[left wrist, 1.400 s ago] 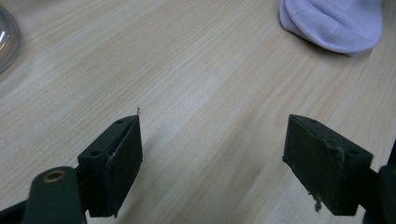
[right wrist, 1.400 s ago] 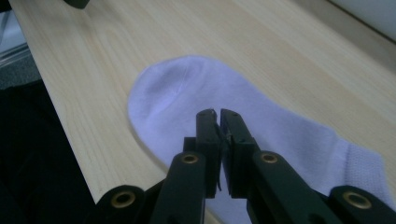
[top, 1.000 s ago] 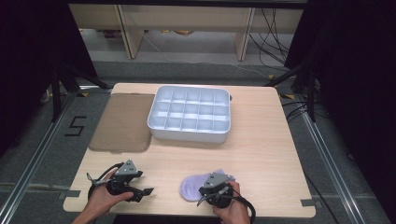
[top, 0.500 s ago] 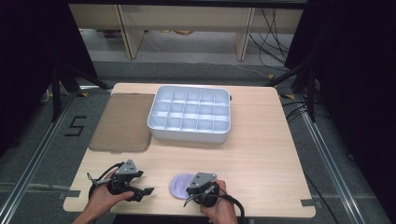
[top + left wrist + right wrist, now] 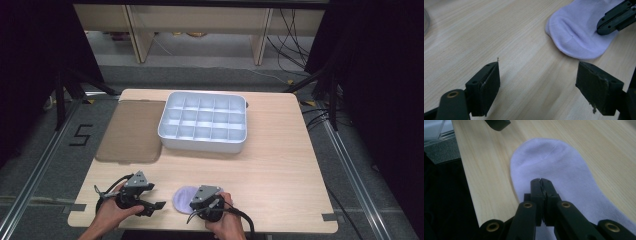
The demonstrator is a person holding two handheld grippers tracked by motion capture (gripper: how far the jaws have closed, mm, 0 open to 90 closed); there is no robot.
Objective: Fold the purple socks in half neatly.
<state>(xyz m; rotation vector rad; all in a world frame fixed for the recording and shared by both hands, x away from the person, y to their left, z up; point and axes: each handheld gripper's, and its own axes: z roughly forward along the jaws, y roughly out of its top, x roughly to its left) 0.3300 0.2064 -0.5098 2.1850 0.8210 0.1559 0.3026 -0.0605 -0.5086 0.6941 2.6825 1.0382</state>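
A pale lilac sock [image 5: 182, 198] lies flat near the table's front edge, toe end toward my left gripper. My right gripper [image 5: 194, 209] rests on it with its jaws pressed together; in the right gripper view the shut tips [image 5: 541, 181] sit on the sock [image 5: 554, 162], pinching its fabric. My left gripper [image 5: 156, 207] stands open just left of the sock, holding nothing. In the left gripper view its jaws [image 5: 537, 87] are spread wide over bare wood, with the sock [image 5: 574, 35] and the right gripper's tips [image 5: 607, 23] beyond them.
A white compartment tray [image 5: 202, 145] stands at the middle back of the wooden table [image 5: 280, 175]. A brown mat [image 5: 130, 130] lies to its left. The front edge of the table runs close beneath both hands.
My right gripper has moved left along the front edge, and the sock has slid left with it, closer to the left gripper. The left gripper has stayed put.
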